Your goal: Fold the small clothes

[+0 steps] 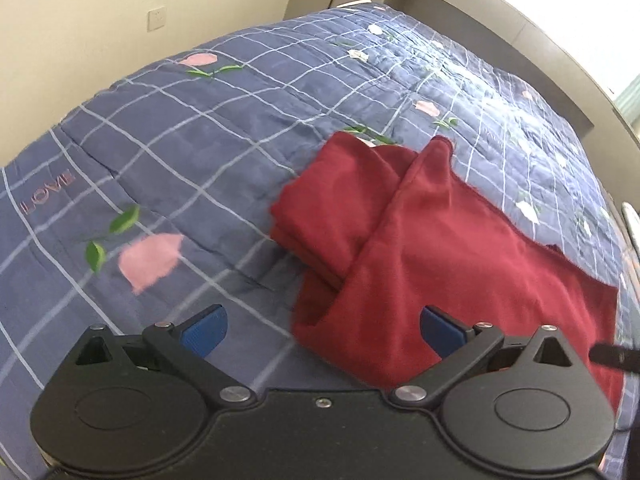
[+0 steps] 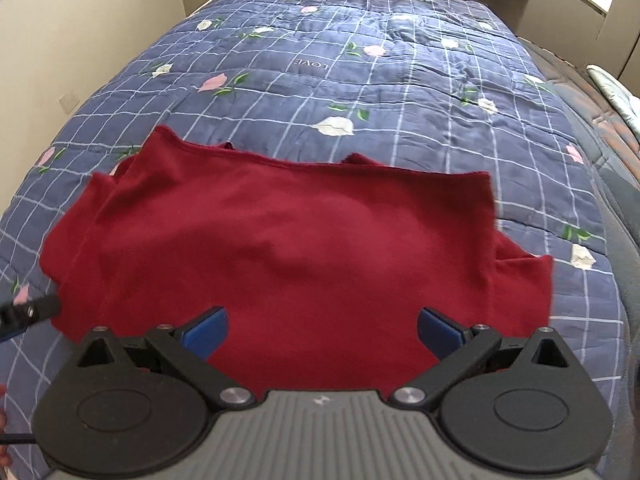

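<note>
A dark red garment (image 1: 432, 248) lies on the bed, partly folded, with one flap laid diagonally over a folded sleeve part at its left. In the right wrist view the red garment (image 2: 288, 248) spreads wide just ahead of the fingers. My left gripper (image 1: 324, 330) is open and empty, above the garment's near left edge. My right gripper (image 2: 322, 330) is open and empty, above the garment's near edge. The tip of the left gripper (image 2: 28, 312) shows at the left edge of the right wrist view.
The bed has a blue checked quilt (image 1: 180, 152) with pink flowers, green leaves and the word LOVE. A beige wall (image 1: 80, 20) with a socket stands behind it. A headboard or ledge (image 1: 520, 28) runs along the far right. Another bedding piece (image 2: 616, 92) lies at the right.
</note>
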The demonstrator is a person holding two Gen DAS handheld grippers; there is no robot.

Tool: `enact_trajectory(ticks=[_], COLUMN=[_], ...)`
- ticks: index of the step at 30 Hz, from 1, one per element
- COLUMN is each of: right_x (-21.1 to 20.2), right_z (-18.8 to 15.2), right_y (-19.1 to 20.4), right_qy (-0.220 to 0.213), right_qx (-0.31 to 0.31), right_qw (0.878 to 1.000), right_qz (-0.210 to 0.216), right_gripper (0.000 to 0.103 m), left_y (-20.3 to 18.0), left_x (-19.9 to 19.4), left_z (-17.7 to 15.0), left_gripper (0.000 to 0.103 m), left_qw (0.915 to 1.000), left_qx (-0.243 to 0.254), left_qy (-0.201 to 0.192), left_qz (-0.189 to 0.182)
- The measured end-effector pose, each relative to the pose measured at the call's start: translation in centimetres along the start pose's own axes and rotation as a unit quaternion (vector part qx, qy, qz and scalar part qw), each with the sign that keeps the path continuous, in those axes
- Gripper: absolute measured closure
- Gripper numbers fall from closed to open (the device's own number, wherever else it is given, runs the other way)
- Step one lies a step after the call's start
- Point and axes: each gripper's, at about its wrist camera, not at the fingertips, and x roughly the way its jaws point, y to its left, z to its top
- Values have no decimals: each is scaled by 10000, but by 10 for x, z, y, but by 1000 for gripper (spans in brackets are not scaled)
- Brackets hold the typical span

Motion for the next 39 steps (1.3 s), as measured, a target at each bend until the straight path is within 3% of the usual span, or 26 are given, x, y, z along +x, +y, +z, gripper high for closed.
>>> enact_trajectory(ticks=[6, 10, 14, 24, 39], right_x=[-10, -9, -4, -4, 8], right_z=[-11, -16, -19, -13, -2], right_y=[-30, -46, -51, -33, 17], right_qy=[-32, 14, 107, -28, -193], right_qx=[2, 118, 69, -138, -608], right_qw=[10000, 9997, 9996, 9992, 9978], right_qz=[91, 209, 254, 369, 154], right_gripper=[0, 0, 0, 0, 0], left_y=[-19, -29, -31, -31, -4], left_x=[9, 12, 7, 2, 34], left_z=[-9, -16, -19, -13, 2], left_gripper=[1, 1, 1, 1, 1], left_qw=[9996, 9971, 9952, 9971, 9980], left_qx=[-243, -366, -508, -468, -580], left_qy=[13, -58, -102, -166, -72], left_qz=[111, 663, 833, 568, 228])
